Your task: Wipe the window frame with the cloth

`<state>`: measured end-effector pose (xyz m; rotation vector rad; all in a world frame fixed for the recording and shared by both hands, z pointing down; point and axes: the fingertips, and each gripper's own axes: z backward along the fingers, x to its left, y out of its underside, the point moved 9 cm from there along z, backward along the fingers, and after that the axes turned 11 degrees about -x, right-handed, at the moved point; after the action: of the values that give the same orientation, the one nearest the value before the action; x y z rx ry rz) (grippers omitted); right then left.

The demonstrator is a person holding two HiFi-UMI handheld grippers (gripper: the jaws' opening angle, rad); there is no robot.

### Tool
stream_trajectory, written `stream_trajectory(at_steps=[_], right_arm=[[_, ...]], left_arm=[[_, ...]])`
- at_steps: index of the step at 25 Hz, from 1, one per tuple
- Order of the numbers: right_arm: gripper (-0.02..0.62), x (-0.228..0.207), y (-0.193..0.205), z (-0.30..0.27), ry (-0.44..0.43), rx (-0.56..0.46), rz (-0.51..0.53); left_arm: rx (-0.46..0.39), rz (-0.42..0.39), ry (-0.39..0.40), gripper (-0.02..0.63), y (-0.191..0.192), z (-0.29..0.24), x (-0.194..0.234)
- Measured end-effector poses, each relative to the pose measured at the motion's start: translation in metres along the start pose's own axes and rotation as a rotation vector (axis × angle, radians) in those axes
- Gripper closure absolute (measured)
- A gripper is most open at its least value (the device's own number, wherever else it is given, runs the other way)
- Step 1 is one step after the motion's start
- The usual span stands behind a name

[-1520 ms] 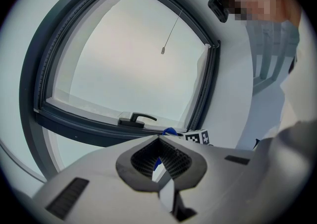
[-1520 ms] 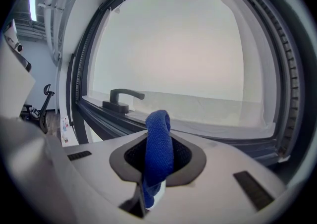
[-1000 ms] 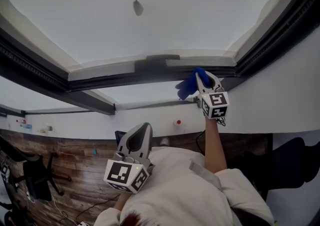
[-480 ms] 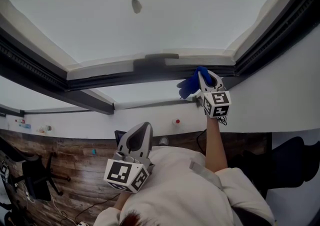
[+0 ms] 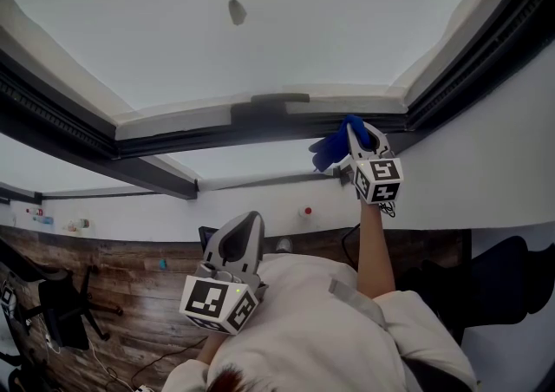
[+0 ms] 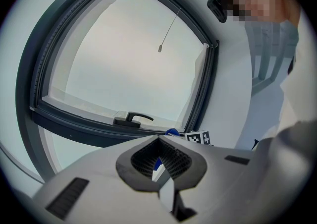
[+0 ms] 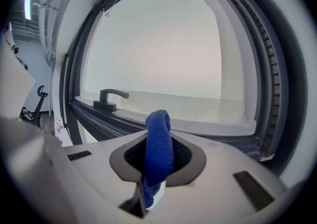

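Blue cloth [image 5: 328,150], pinched in the right gripper [image 5: 354,132], edges rightward along the window frame [image 5: 260,127], so wiping proceeds; the left gripper [image 5: 245,227] idles closed, empty.

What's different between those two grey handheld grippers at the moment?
The right gripper has its jaws shut on a blue woven cloth; the left gripper has its jaws shut on nothing. The right gripper is up at the dark grey window frame; the left gripper is low, by the person's chest. Both are grey and carry a marker cube.
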<state>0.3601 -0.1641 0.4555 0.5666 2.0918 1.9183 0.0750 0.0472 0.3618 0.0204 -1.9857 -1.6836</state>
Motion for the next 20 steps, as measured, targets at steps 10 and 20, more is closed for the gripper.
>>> stream_trajectory(at_steps=[10,20], right_arm=[[0.545,-0.005,0.002,0.002,0.016,-0.002,-0.006],[0.545,-0.016,0.003,0.007,0.048,-0.006,-0.016]], left_arm=[[0.002,0.001,0.0,0.601,0.0,-0.001,0.0],[0.0,0.002,-0.003,0.601,0.001,-0.002,-0.001]])
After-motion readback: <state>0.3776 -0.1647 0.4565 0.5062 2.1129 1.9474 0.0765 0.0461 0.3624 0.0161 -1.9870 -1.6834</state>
